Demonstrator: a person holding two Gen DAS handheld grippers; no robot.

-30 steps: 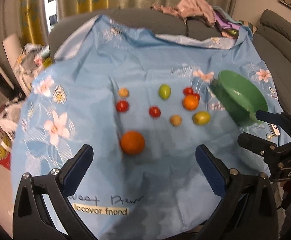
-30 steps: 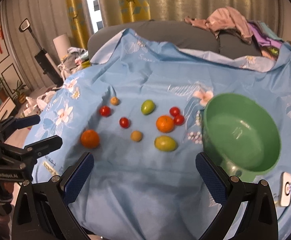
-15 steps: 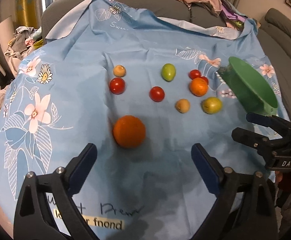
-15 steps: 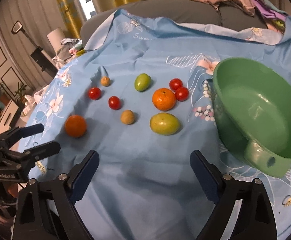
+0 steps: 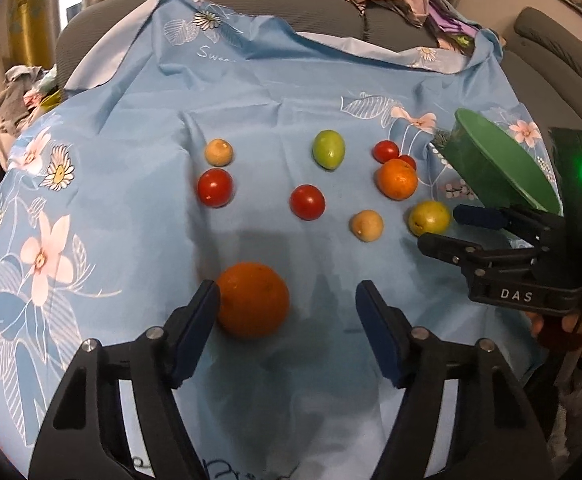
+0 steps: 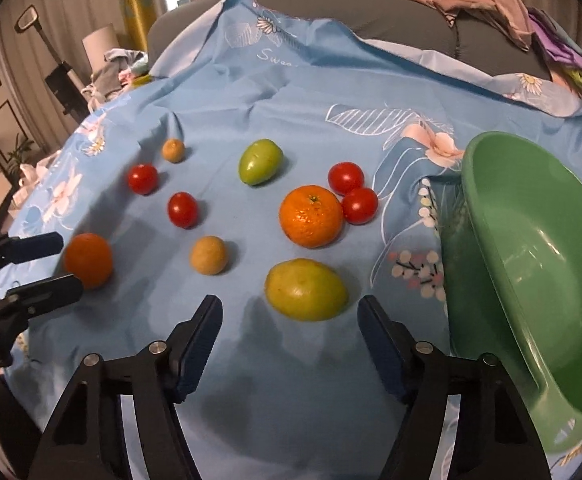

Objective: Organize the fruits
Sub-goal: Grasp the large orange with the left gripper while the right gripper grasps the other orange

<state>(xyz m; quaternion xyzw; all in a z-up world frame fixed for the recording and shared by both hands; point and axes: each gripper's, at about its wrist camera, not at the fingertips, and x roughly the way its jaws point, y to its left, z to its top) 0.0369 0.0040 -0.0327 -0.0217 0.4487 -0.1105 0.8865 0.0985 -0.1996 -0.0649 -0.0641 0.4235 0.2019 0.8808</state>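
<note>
Blue floral cloth point(image 5: 139, 92) over a sofa. Your left gripper point(image 5: 287, 312), jaws apart and just been closing, has the big orange point(image 5: 253, 300) against its left pad; right gripper point(image 6: 289, 320), also narrowing, trails the yellow-green fruit point(image 6: 306, 289).

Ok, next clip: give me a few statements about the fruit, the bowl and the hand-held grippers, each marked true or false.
1. The green bowl already holds fruit. False: nothing lies in it.
2. Four red tomatoes lie on the blue cloth. True.
3. The left hand-held gripper is clamped on the large orange. False: the orange lies by its left finger, ungripped, jaws open.
4. The yellow-green fruit lies just ahead of the right hand-held gripper. True.
5. The right hand-held gripper carries a tomato. False: its jaws are empty.
</note>
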